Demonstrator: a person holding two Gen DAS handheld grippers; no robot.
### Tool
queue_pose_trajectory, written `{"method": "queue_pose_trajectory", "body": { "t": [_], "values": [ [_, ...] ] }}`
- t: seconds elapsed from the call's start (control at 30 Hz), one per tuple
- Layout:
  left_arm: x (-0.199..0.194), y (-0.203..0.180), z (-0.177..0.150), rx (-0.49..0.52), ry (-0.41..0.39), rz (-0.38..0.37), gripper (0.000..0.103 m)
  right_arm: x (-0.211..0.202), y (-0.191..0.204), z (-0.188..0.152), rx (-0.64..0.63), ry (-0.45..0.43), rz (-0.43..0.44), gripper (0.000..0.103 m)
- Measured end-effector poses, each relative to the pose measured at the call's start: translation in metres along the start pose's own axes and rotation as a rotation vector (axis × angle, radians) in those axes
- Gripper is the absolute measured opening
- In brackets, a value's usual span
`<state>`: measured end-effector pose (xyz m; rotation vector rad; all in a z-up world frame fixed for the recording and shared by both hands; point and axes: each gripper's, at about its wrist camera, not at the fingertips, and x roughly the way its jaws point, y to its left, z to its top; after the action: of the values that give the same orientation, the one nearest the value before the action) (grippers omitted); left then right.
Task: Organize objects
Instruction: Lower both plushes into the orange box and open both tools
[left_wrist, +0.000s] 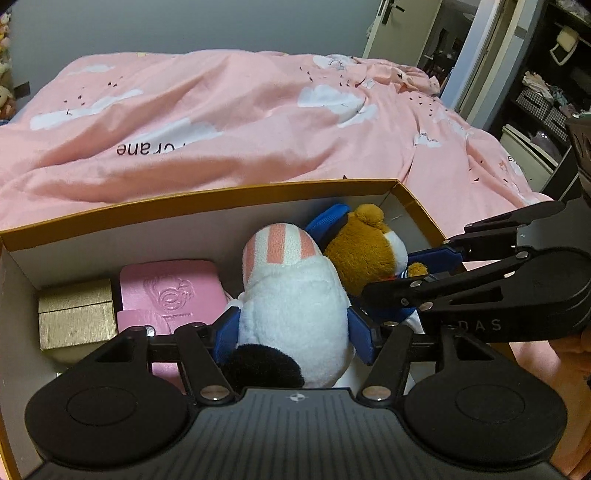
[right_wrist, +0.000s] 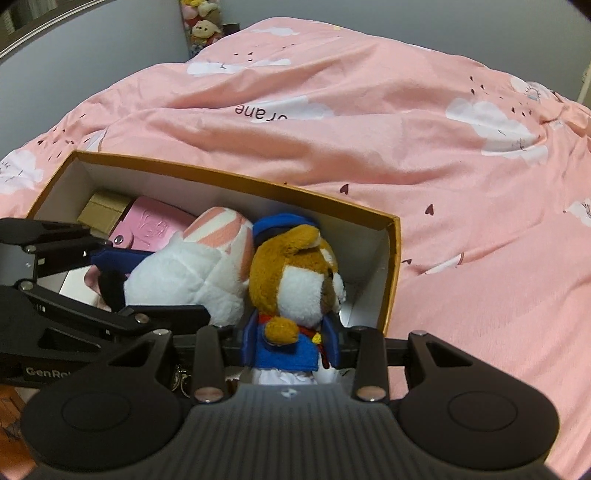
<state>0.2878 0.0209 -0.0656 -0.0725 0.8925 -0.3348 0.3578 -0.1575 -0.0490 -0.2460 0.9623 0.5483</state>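
Note:
An orange-rimmed cardboard box (left_wrist: 221, 195) (right_wrist: 240, 181) lies on the bed. Inside it, a white plush with pink stripes (left_wrist: 295, 306) (right_wrist: 192, 269) lies between the blue pads of my left gripper (left_wrist: 293, 336) (right_wrist: 147, 284). The pads flank its sides and show no squeeze. To its right a brown and white dog plush in a blue sailor outfit (left_wrist: 362, 258) (right_wrist: 291, 273) stands upright. My right gripper (right_wrist: 291, 339) (left_wrist: 417, 273) is shut on its body. A pink embossed case (left_wrist: 171, 291) (right_wrist: 147, 225) and a gold box (left_wrist: 75, 314) (right_wrist: 103, 212) fill the box's left end.
A rumpled pink duvet with white clouds (left_wrist: 221, 110) (right_wrist: 406, 147) covers the bed around the box. Dark shelves with baskets (left_wrist: 535, 103) and a door (left_wrist: 399, 22) stand beyond the bed. More plush toys (right_wrist: 203, 26) are stacked in the far corner.

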Motion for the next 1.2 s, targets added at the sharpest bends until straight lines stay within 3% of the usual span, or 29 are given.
{"method": "queue_pose_trajectory", "body": {
  "t": [0.27,0.37,0.47,0.6,0.7,0.87,0.93,1.0,1.2],
  "values": [
    [-0.01,-0.004,0.001,0.044,-0.021,0.022,0.082,-0.002,0.001,0.001,-0.076,0.014,0.054,0.047],
    [-0.017,-0.004,0.002,0.047,-0.02,0.008,0.083,-0.007,0.002,0.001,-0.084,0.002,0.058,0.056],
    [-0.027,-0.008,0.001,0.071,-0.026,0.005,0.08,-0.015,0.008,-0.002,-0.136,-0.004,0.034,0.057],
    [-0.031,-0.014,-0.003,0.074,-0.021,0.022,0.072,-0.024,0.019,-0.016,-0.239,0.021,0.052,0.053],
    [-0.029,-0.019,-0.009,0.057,-0.038,0.056,0.064,-0.022,0.031,-0.028,-0.323,0.044,0.038,0.036],
    [-0.019,-0.022,-0.019,-0.036,-0.033,0.106,0.049,-0.008,0.042,-0.042,-0.411,0.068,0.007,0.035],
    [-0.016,-0.023,-0.023,-0.079,-0.049,0.124,0.044,-0.004,0.044,-0.044,-0.425,0.068,-0.011,0.027],
    [-0.012,-0.022,-0.024,-0.126,-0.055,0.133,0.043,0.0,0.047,-0.046,-0.454,0.056,-0.07,0.024],
    [-0.003,-0.017,-0.022,-0.247,-0.061,0.113,0.042,0.007,0.044,-0.04,-0.427,0.015,-0.111,0.019]
  ]
}}
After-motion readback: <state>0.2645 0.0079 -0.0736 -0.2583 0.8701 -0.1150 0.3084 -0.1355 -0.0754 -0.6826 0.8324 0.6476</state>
